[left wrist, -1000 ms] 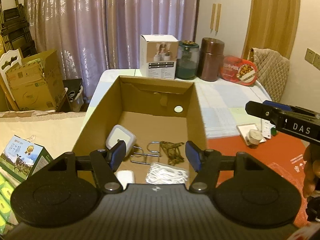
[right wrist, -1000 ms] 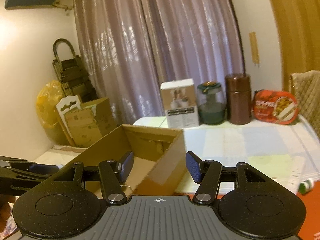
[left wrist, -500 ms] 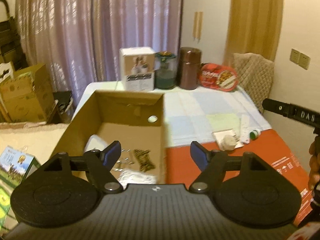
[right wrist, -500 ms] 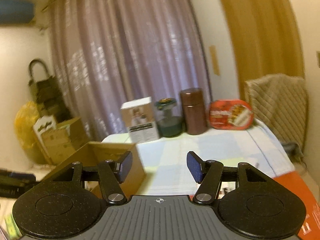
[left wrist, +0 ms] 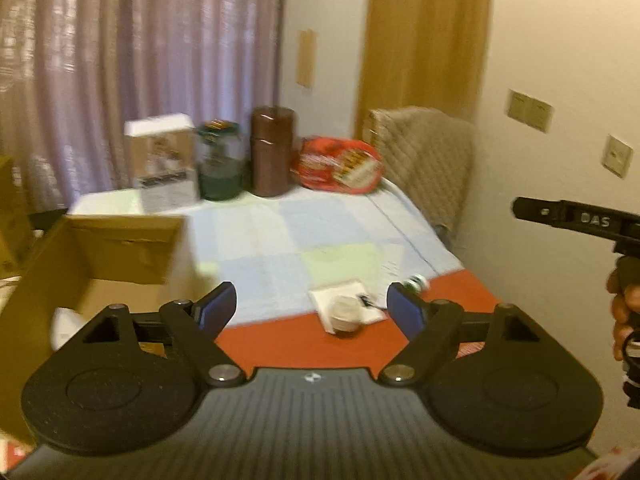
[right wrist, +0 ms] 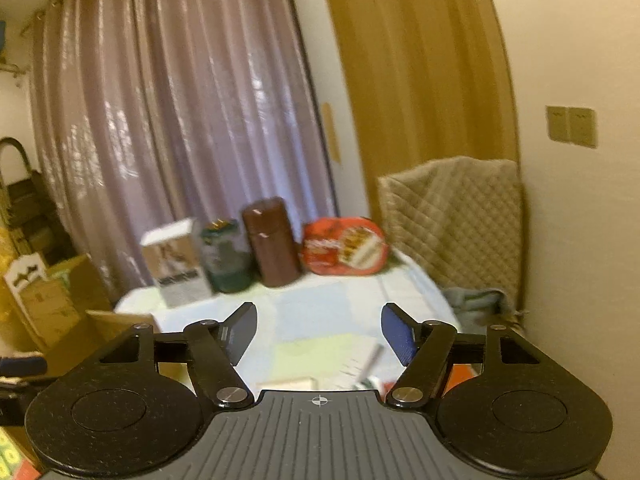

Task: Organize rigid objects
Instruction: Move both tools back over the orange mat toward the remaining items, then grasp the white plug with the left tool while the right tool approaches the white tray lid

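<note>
Swinging across the table now, I've got the cardboard box (left wrist: 92, 264) off to the left of my left gripper (left wrist: 310, 306), its near wall close beside the left finger. That is my first worry: if I drift back that way, the finger catches the flap and shoves the whole box. Something white lies inside it, too blurred to name.

My left gripper's jaws have just been opening and stand spread, with nothing between the pads. Just ahead of them, on the red mat (left wrist: 280, 340), sits a small round pale container (left wrist: 347, 314) on a white card (left wrist: 340, 300). I judge that to be the next rigid thing to collect. It looks light and short, so closing off-centre could flick it away or drag the card along with it. A little green-and-white cap-like thing (left wrist: 416, 280) lies right beside the right finger, near enough to get knocked off the mat.

Further right, my right gripper (right wrist: 318, 334) has also just been opening — it's spread and empty, pointing out over the checked tablecloth (right wrist: 312, 320) toward the brown canister (right wrist: 272, 240) and red tin (right wrist: 344, 250) at the far end. Both views are smeared, so misjudging the reach is the real risk — overshoot and I topple that back row.
</note>
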Motion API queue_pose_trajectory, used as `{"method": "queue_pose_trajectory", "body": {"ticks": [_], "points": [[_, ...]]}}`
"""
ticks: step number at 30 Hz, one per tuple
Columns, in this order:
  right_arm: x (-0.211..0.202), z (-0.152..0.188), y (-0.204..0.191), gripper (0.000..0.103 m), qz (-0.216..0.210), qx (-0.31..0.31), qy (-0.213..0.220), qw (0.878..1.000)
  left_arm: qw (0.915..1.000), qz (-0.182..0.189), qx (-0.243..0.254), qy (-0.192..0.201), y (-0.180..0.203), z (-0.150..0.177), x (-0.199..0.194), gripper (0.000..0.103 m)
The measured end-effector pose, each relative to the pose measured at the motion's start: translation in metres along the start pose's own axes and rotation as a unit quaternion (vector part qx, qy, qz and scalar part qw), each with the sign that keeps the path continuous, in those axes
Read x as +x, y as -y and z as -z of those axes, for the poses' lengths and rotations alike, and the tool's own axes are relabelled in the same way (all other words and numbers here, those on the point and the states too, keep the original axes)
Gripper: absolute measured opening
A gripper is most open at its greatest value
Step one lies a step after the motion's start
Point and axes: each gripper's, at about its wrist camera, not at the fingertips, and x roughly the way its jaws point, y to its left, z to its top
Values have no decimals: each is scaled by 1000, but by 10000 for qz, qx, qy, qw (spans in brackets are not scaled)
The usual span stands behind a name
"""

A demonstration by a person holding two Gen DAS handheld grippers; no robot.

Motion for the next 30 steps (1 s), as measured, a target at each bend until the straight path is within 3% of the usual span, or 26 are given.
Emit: {"method": "queue_pose_trajectory", "body": {"ticks": [9,16,21,30], "points": [[18,43,36,66,239,29,-453,9987,9986,137,322,-396,31,29,66,78],[47,71,43,66,243,-195,-754,9967,9976,116,358,-579,32,50,109,78],[69,83,45,66,188,-290,-924,9951,9968,121,492,-621,31,57,137,65],[105,102,45,66,112,-300,-1213,9921,9971,208,483,-552,28,59,182,60]]}}
